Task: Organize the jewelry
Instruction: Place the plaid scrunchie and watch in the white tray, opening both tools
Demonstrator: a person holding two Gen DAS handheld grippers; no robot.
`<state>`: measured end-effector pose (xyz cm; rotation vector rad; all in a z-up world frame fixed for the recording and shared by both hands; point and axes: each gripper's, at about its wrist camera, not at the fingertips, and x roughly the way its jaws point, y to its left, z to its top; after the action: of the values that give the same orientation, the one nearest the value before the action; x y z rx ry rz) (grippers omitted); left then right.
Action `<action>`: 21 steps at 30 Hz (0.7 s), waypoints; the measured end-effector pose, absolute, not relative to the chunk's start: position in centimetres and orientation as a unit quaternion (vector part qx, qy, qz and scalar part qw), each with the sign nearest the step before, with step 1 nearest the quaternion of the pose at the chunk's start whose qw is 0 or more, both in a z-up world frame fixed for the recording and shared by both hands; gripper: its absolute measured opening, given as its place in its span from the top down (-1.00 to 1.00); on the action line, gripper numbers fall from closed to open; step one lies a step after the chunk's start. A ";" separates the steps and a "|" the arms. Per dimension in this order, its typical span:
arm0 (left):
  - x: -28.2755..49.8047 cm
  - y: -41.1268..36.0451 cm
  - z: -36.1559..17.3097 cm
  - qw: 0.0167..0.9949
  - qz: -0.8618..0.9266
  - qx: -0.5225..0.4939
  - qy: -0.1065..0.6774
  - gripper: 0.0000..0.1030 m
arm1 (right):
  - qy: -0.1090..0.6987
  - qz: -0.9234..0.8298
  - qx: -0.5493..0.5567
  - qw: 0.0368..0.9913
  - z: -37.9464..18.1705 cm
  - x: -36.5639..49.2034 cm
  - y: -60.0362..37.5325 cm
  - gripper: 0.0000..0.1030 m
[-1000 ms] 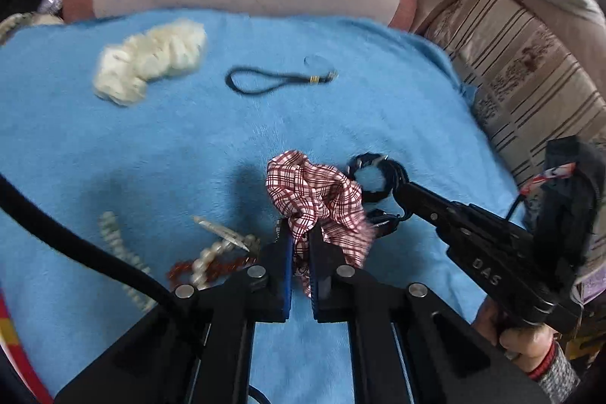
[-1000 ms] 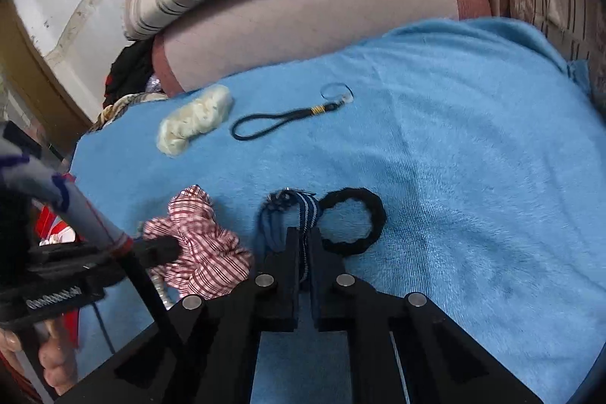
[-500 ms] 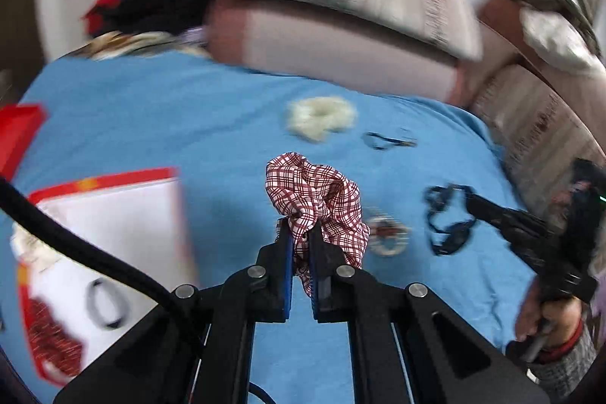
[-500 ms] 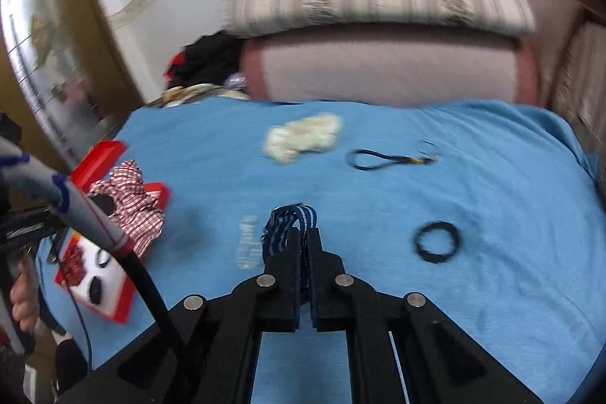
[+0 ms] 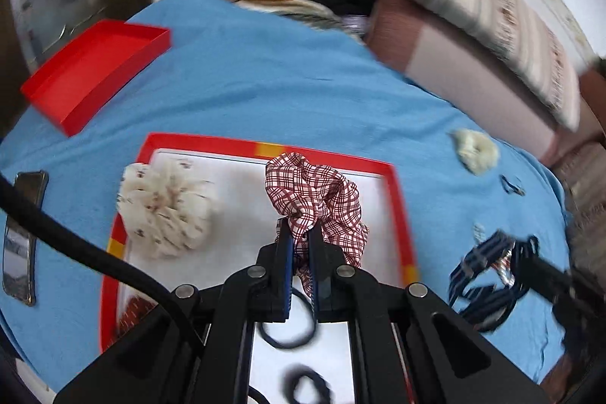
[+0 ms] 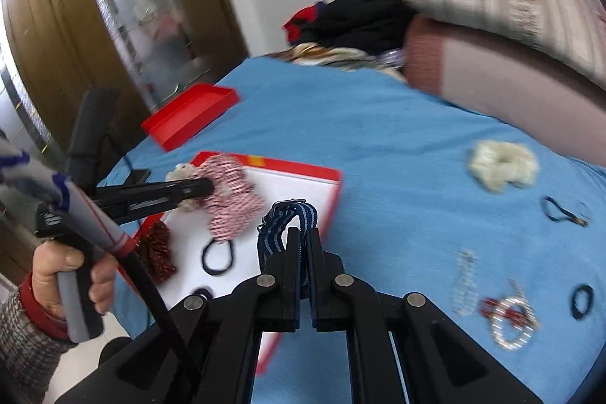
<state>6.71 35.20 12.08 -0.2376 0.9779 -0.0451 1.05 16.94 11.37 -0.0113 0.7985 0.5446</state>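
Left wrist fisheye: left gripper [image 5: 300,233] fingers clamp plaid scrunchie [image 5: 316,194] above red-rimmed tray [image 5: 401,214].

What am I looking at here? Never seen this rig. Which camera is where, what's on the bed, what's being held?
No robot arm: a person carries a handheld two-finger gripper in each hand, each with a fisheye camera looking forward along its jaws.

Left wrist view: the left gripper is shut on a red plaid scrunchie, held over a red-rimmed white tray on a blue blanket.

Right wrist view: the right gripper is shut on a navy striped strap. The person's left hand shows at the left.

In the tray: a cream floral scrunchie and black hair ties. Loose on the blanket: a fuzzy cream scrunchie, beaded bracelets and a separate red lid.
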 end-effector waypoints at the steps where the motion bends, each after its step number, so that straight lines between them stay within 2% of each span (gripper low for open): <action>1: 7.2 35.8 11.6 0.874 -0.017 -0.117 0.470 0.87 | 0.389 0.265 -0.006 0.882 10.7 1.8 18.1 0.93; 8: 9.9 38.6 9.4 0.867 0.003 -0.130 0.480 0.87 | 0.418 0.254 -0.009 0.872 7.2 6.5 22.6 0.93; 16: 11.0 39.8 8.2 0.863 0.011 -0.136 0.486 0.83 | 0.437 0.219 0.001 0.872 5.3 10.1 22.6 0.93; 19: 10.8 40.0 8.2 0.863 0.015 -0.143 0.483 0.66 | 0.442 0.216 0.005 0.871 5.1 10.7 22.1 0.92; 21: 10.5 40.1 8.5 0.865 0.015 -0.152 0.478 0.39 | 0.442 0.215 0.011 0.871 5.2 10.8 21.7 0.72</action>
<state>10.53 40.11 8.55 -0.3181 1.0023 0.0322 10.80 21.67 5.23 0.0222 0.9231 0.4501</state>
